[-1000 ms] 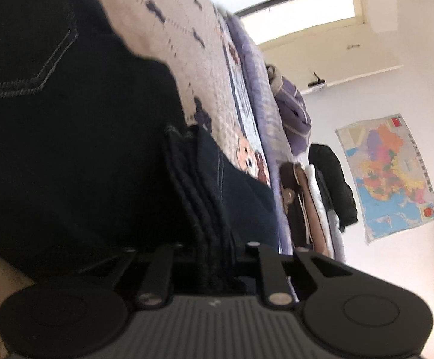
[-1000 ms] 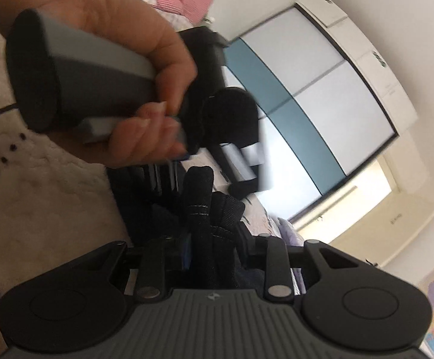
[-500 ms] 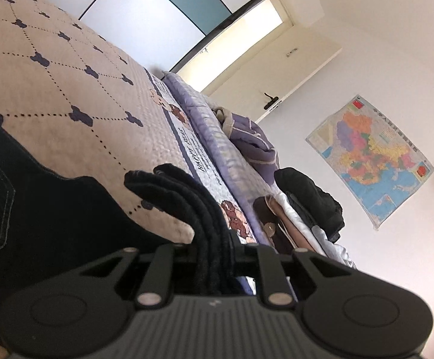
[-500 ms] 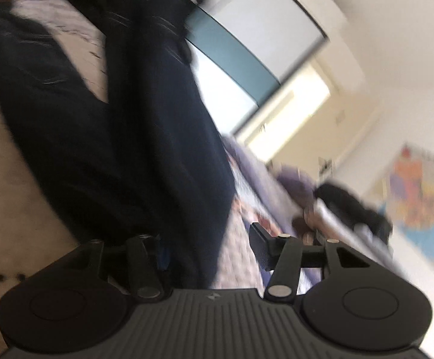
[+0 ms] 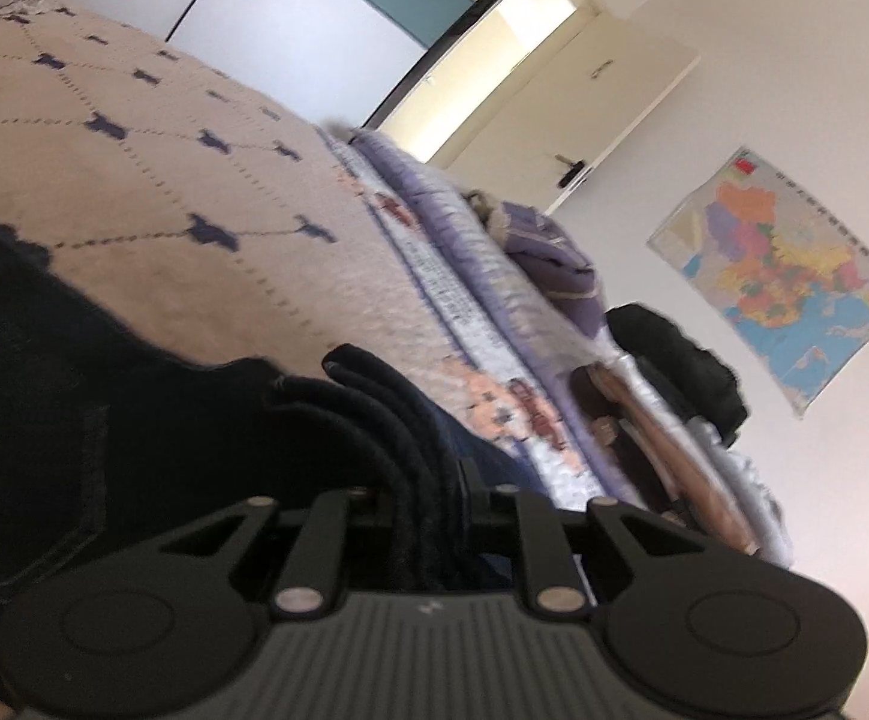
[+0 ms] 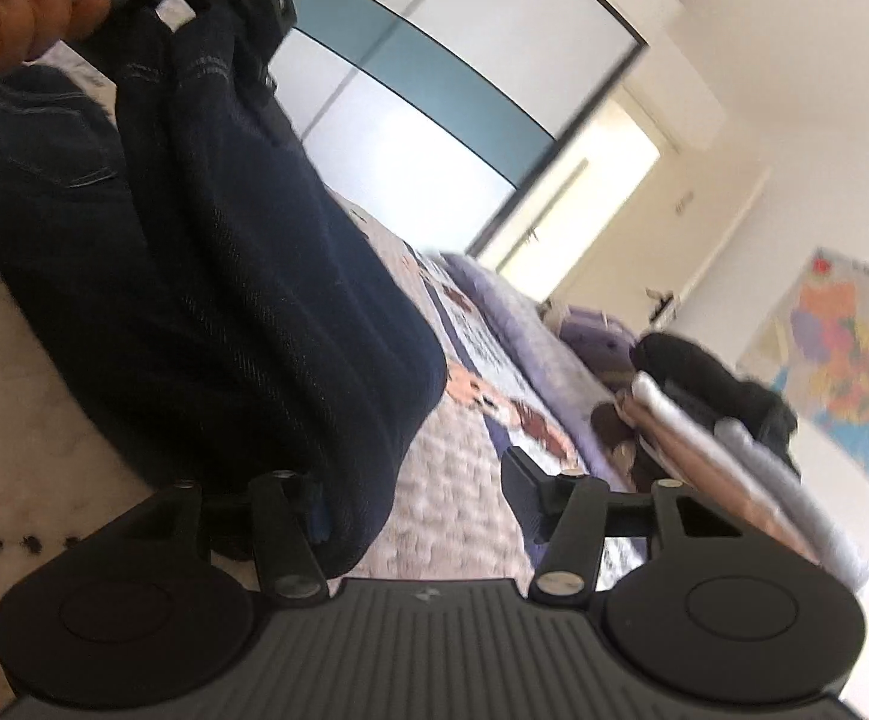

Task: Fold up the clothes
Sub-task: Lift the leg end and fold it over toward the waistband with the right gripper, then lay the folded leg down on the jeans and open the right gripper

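While my left gripper (image 5: 428, 480) pinches bunched layers of the dark jeans (image 5: 104, 420) | right gripper (image 6: 416, 498) jaws stand apart, denim against one finger only | jeans sprawl on quilt (image 5: 194, 192) at nine o'clock | fold underway, flattening and stacking left.

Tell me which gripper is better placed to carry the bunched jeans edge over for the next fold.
Left. The left gripper is shut on the bunched edge of the dark jeans, so it can likely carry it across the quilt. The right gripper stands open, the denim only against one finger.
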Available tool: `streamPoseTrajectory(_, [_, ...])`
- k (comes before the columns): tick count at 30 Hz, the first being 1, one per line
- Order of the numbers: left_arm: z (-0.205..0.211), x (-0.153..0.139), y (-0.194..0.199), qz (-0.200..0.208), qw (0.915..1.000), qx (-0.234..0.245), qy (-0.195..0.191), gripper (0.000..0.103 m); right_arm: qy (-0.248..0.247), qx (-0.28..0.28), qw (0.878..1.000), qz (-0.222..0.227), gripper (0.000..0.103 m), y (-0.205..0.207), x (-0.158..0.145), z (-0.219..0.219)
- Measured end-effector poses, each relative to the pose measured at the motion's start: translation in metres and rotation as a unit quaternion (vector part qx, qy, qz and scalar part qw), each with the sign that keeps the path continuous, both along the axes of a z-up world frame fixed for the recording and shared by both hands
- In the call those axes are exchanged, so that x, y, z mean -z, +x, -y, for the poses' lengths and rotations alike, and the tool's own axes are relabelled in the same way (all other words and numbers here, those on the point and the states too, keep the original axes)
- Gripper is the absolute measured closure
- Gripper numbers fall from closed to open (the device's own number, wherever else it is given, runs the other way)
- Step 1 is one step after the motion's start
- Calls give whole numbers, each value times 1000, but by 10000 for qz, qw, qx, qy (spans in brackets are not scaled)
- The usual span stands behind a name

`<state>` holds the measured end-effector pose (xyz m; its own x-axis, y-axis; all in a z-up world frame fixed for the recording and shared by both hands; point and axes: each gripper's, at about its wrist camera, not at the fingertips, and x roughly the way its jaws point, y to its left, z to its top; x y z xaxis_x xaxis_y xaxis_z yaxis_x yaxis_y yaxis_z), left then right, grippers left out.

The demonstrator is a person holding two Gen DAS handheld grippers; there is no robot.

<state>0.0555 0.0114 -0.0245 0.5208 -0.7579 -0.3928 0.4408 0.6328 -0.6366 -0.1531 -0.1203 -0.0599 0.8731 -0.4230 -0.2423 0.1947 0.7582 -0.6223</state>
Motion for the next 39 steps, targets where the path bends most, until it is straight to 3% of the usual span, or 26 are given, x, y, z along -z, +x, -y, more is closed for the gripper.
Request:
streamPoseTrajectory(9, [-3,50,-10,217,9963,148,813,78,-564,-342,9967,-469,48,3,24,-6])
streamPoseTrajectory(15, [-7,45,-15,332,9959,36,846,73,-724,-392,9947,-620,47,4,24,-9])
streamPoseTrajectory(18, [-4,35,-23,740,9927,48,946,77,-676,-431,9946,-663,47,2,19,-10])
streamPoseTrajectory(23, [1,24,-31,1296,9845,-10,1185,79,-194,-396,9969,-655,48,-3,9,-8])
streamPoseTrajectory(25, [1,27,-26,1155,9850,-70,1283,77,-131,-396,9971,-634,48,-2,8,-9])
streamPoseTrajectory(26, [1,29,-24,1026,9849,-95,1391,69,-119,-402,9971,-632,48,-2,7,-10])
streamPoseTrajectory(29, [-1,30,-17,635,9841,-112,1656,61,-63,-518,9965,-660,48,-5,4,-10])
streamPoseTrajectory(33, [-12,12,-22,598,9819,-364,1757,54,490,-702,9929,-822,48,-7,-12,5])
streamPoseTrajectory(36, [-23,-4,-30,749,9844,-448,1525,52,1180,-972,9826,-1054,48,-11,-29,18])
streamPoseTrajectory(39, [-21,-17,-41,963,9875,-290,1210,52,1960,-1348,9632,-1249,47,-18,-45,30])
